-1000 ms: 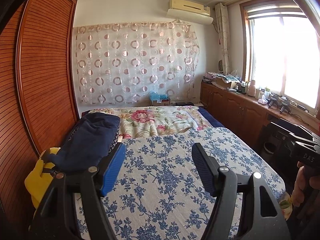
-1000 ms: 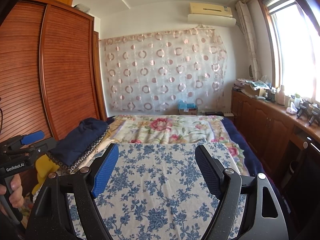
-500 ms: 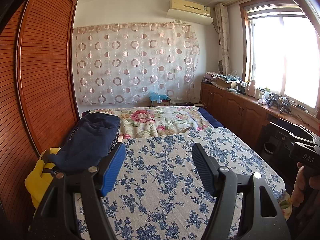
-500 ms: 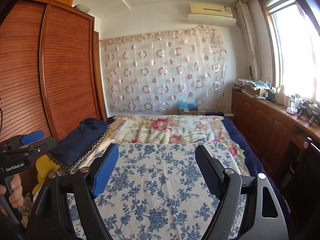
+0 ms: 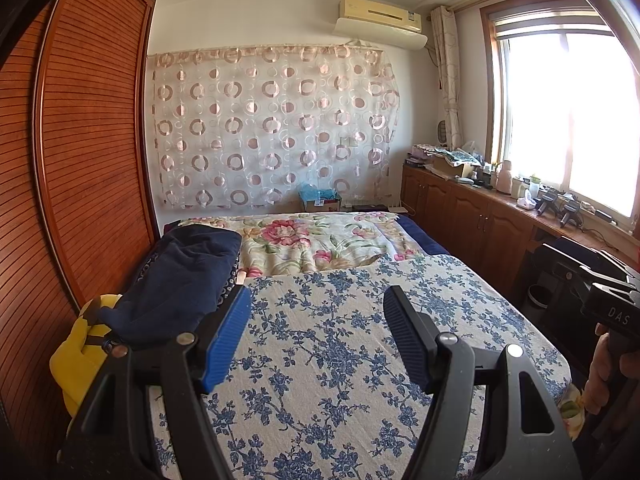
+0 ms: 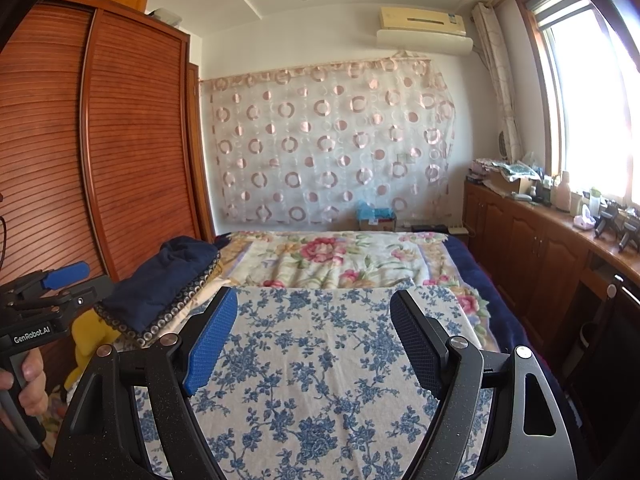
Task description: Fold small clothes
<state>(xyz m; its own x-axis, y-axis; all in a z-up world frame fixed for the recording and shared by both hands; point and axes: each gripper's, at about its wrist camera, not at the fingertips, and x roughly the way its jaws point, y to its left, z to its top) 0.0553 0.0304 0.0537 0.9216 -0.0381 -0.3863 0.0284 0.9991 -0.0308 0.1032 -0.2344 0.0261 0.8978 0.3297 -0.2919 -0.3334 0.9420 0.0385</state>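
A small open cardboard box (image 5: 320, 202) sits past the far end of the bed against the wall, with crumpled blue material (image 5: 316, 192) showing in its top; what else it holds is too small to tell. At the left edge of the bed, by the slatted wooden wardrobe (image 5: 92, 152), a dark navy garment (image 5: 188, 276) lies in a thick, loosely folded heap on a dotted-edged cloth (image 6: 160, 322), with something yellow (image 5: 78, 360) beside it. The left gripper (image 5: 316, 340) hangs above the blue-flowered sheet (image 5: 340, 360) with its fingers spread and nothing between them; the right gripper (image 6: 314, 340) hangs over the same sheet, fingers spread wide and bare too. Beyond the sheet lies a rose-patterned blanket (image 5: 320, 240). A ring-patterned curtain (image 5: 272, 128) covers the back wall under an air conditioner (image 5: 380, 20), and on the right a wooden cabinet run (image 5: 472, 216) crowded with bottles stands below a bright window (image 5: 568, 120)
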